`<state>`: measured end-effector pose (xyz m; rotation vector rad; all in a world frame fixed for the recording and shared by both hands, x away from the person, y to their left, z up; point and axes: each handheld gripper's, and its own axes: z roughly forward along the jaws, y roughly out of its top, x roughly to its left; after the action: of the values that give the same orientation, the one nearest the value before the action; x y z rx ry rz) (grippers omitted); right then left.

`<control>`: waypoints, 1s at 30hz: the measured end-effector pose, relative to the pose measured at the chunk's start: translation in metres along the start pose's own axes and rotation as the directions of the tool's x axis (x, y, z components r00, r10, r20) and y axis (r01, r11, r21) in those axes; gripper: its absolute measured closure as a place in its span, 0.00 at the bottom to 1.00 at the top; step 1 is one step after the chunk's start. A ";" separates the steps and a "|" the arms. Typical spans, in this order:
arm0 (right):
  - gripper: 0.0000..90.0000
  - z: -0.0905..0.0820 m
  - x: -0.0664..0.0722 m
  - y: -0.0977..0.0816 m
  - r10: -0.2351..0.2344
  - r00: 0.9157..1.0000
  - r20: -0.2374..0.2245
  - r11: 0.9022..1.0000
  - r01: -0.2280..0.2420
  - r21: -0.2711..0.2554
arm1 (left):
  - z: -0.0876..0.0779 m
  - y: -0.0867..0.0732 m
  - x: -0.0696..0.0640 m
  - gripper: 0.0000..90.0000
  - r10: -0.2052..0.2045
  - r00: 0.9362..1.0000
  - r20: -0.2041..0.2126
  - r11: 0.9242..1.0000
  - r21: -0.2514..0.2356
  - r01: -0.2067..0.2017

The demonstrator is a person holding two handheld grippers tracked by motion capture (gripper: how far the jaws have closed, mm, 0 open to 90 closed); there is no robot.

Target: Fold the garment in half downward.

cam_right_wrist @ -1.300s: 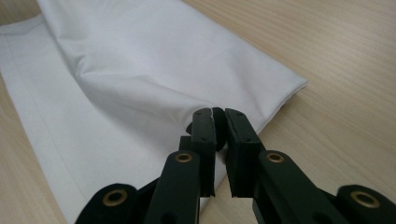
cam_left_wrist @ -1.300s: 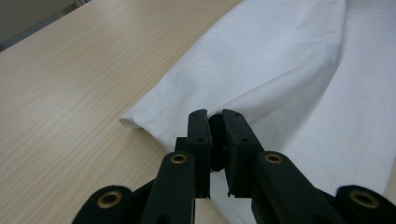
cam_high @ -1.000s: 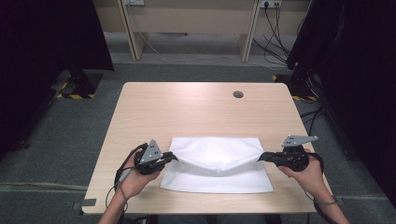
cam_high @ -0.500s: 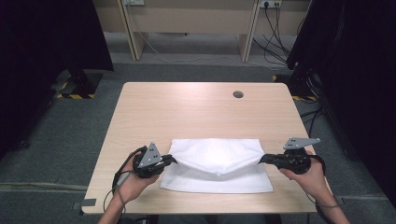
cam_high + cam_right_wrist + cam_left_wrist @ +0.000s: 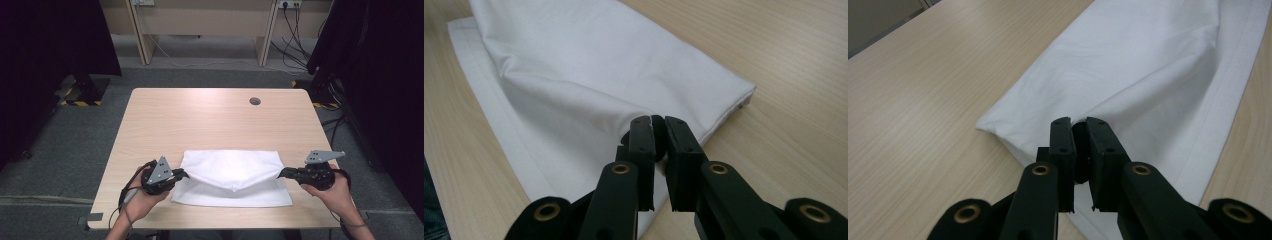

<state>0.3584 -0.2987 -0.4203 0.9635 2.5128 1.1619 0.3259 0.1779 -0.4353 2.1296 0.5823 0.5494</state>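
The cloth was plain white, no print, with a stitched hem band along its edge. The desk showed pale beige wood grain with one dark round grommet. The left gripper and right gripper were black, with brass rivets and grey top plates.

— What kind of room is this?

— It looks like a lab or a test room. A plain wooden table stands alone on a gray carpet floor.

— What else tells you that?

— Far past the jaws, black curtains hang on both sides. There is a long wooden bench at the back, with wires hanging down from plugs in the wall. Yellow and black tape is stuck on the floor.

— Anything on the table?

— It has a small round hole for cables, like an office desk.
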 end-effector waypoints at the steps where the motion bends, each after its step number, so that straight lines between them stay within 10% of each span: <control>1: 0.93 0.000 0.000 -0.001 0.001 1.000 0.000 1.000 -0.001 0.000 | 0.000 -0.001 0.000 0.91 0.000 1.000 0.002 1.000 0.001 0.000; 30: 0.93 0.003 0.012 -0.024 -0.003 1.000 -0.010 0.999 0.004 0.034 | 0.004 -0.025 -0.011 0.90 -0.028 0.999 0.028 0.998 0.055 0.027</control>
<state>0.3391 -0.3006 -0.4391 0.9635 2.5493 1.1291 0.3139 0.1826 -0.4603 2.1737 0.6160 0.4920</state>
